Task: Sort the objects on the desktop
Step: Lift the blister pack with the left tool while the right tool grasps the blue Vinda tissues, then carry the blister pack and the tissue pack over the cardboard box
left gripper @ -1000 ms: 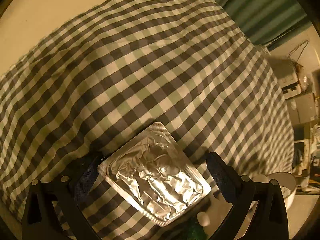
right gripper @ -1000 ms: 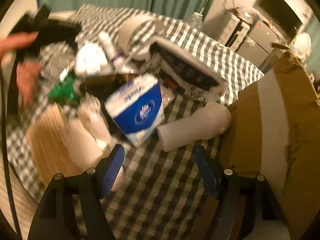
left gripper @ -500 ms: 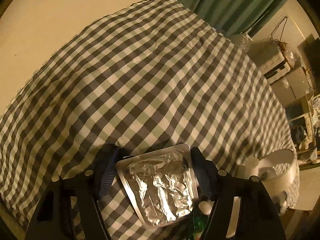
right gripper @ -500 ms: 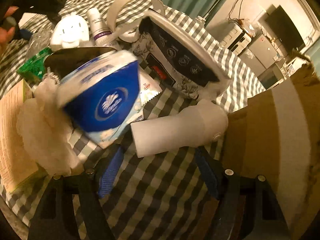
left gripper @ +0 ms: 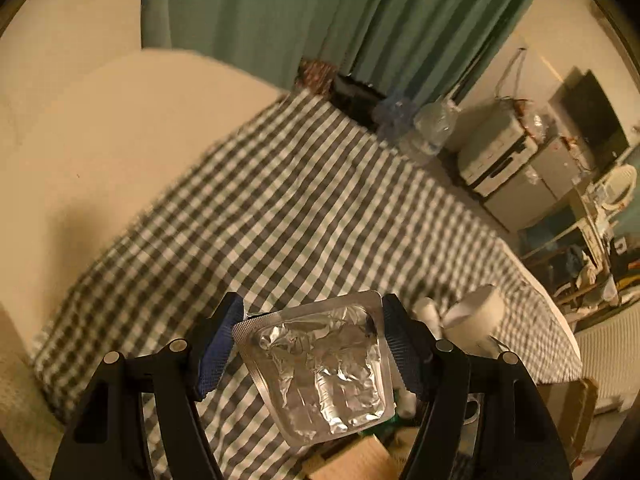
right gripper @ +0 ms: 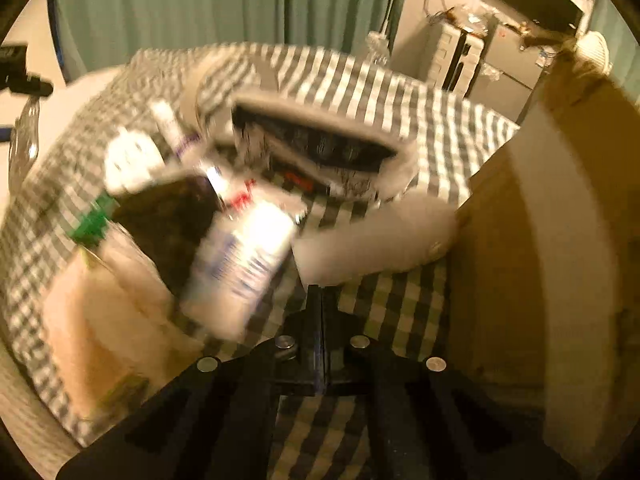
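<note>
A second ago the left gripper point(left gripper: 310, 344) stood wide apart over the crinkled silver foil blister pack point(left gripper: 320, 364), which lay flat on the green-and-white checked cloth point(left gripper: 300, 208). Now the blue ribbed pads point(left gripper: 218, 350) press on both side edges of the pack, so the gripper is grasping it, and the pack hangs tilted above the cloth. The view has risen too: the green curtain point(left gripper: 320, 20) and a clear plastic bottle point(left gripper: 434, 128) past the far edge of the cloth have come into sight.

The right gripper point(right gripper: 322, 300) was spread wide a second ago, over the cloth in front of the pile; now its two fingers meet in a single dark line, clenched with nothing between them. The right wrist view is heavily blurred.

In that view the table's things lie in a heap: a white cylinder lying on its side point(right gripper: 376, 240) just ahead of the fingertips, a white-and-blue tissue pack point(right gripper: 244, 264) to its left, a dark flat object point(right gripper: 168, 220) behind that, a green packet point(right gripper: 94, 220) and a white rounded object point(right gripper: 132, 160). Behind them an open grey pouch with a dark patterned lining point(right gripper: 320, 144) lies on its side; its contents cannot be made out. A brown cardboard box point(right gripper: 540, 260) stands at the right; only its outer wall shows.
</note>
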Demonstrator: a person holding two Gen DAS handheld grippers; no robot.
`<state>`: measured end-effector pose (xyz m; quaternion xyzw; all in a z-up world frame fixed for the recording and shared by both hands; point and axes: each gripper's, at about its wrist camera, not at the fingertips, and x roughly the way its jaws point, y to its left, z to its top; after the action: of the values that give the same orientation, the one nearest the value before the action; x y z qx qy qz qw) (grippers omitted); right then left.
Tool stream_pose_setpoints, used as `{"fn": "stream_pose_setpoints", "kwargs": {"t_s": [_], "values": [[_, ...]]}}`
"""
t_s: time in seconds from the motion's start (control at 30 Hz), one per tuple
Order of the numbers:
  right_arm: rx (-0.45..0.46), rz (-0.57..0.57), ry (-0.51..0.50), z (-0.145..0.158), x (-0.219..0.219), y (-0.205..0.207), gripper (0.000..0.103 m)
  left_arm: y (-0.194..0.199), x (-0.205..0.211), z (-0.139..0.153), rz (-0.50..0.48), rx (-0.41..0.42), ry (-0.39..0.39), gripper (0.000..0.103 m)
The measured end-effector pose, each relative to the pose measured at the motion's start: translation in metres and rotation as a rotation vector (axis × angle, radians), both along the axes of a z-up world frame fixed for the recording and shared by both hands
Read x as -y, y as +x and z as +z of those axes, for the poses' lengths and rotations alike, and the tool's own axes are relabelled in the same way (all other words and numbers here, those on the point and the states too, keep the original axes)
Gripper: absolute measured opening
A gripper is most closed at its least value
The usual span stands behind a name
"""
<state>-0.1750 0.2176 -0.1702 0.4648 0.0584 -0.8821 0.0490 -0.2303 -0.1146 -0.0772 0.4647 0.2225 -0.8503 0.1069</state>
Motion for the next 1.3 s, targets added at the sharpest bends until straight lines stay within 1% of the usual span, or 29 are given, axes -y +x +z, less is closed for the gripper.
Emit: {"fn": "stream_pose_setpoints", "kwargs": {"t_s": [0.13,0.17,0.2,0.23,0.27,0.3,0.33,0.37,0.4,0.43,0.47,0.53,0.6,0.67,0.7,0.77,0.83,0.87,0.97,1.1,1.2,1.3], "values": [[-0.038,-0.045,-0.113,0.026,-0.006,0.006,0.0,0.011,-0.006,0.023,-0.041,-0.031,-0.032,0.071],[-0.045,-0.068,-0.129,0.03,-0.008,0.005,0.0,0.013,-0.006,0.029,-0.051,-0.038,-0.039,0.071],[-0.062,-0.098,-0.128,0.034,-0.009,0.002,0.003,0.016,-0.006,0.035,-0.063,-0.044,-0.041,0.071],[-0.068,-0.13,-0.118,0.035,-0.01,0.0,0.01,0.019,-0.005,0.043,-0.075,-0.052,-0.037,0.072],[-0.067,-0.16,-0.112,0.035,-0.013,-0.004,0.039,0.024,-0.005,0.049,-0.089,-0.061,-0.035,0.072],[-0.07,-0.184,-0.125,0.035,-0.015,-0.005,0.057,0.027,-0.003,0.056,-0.103,-0.075,-0.039,0.072],[-0.082,-0.178,-0.174,0.037,-0.018,-0.003,0.058,0.032,-0.001,0.063,-0.111,-0.097,-0.051,0.072],[-0.083,-0.179,-0.204,0.038,-0.02,-0.006,0.063,0.034,0.002,0.064,-0.114,-0.113,-0.062,0.072],[-0.076,-0.182,-0.233,0.037,-0.019,-0.008,0.071,0.037,0.005,0.066,-0.113,-0.128,-0.068,0.072],[-0.065,-0.179,-0.252,0.035,-0.017,-0.012,0.075,0.038,0.01,0.067,-0.106,-0.143,-0.064,0.072],[-0.054,-0.174,-0.267,0.032,-0.016,-0.013,0.077,0.038,0.012,0.066,-0.1,-0.144,-0.055,0.072],[-0.046,-0.186,-0.272,0.023,-0.009,-0.014,0.077,0.033,0.021,0.058,-0.088,-0.132,-0.005,0.072],[-0.075,-0.207,-0.285,0.026,-0.015,-0.01,0.077,0.028,0.027,0.051,-0.083,-0.115,0.026,0.072],[-0.081,-0.2,-0.326,0.029,-0.015,-0.01,0.077,0.022,0.03,0.044,-0.08,-0.105,0.03,0.072],[-0.063,-0.184,-0.331,0.028,-0.013,-0.013,0.077,0.02,0.031,0.042,-0.078,-0.101,0.031,0.072],[-0.025,-0.156,-0.312,0.017,-0.004,-0.018,0.076,0.018,0.032,0.04,-0.081,-0.097,0.037,0.072],[0.032,-0.117,-0.287,0.003,0.008,-0.025,0.031,0.016,0.031,0.039,-0.089,-0.1,0.027,0.072],[0.05,-0.11,-0.258,-0.003,0.012,-0.027,0.018,0.017,0.031,0.039,-0.089,-0.105,0.023,0.072],[0.025,-0.086,-0.241,0.004,0.017,-0.024,0.017,0.019,0.026,0.042,-0.097,-0.124,0.009,0.072],[-0.015,-0.092,-0.237,0.019,0.014,-0.017,0.017,0.029,0.012,0.056,-0.121,-0.169,-0.03,0.072],[-0.061,-0.093,-0.229,0.04,0.013,-0.006,0.017,0.041,0.001,0.071,-0.143,-0.222,-0.069,0.072],[-0.129,-0.083,-0.238,0.069,0.016,0.01,0.017,0.06,-0.011,0.091,-0.168,-0.295,-0.124,0.072]]}}
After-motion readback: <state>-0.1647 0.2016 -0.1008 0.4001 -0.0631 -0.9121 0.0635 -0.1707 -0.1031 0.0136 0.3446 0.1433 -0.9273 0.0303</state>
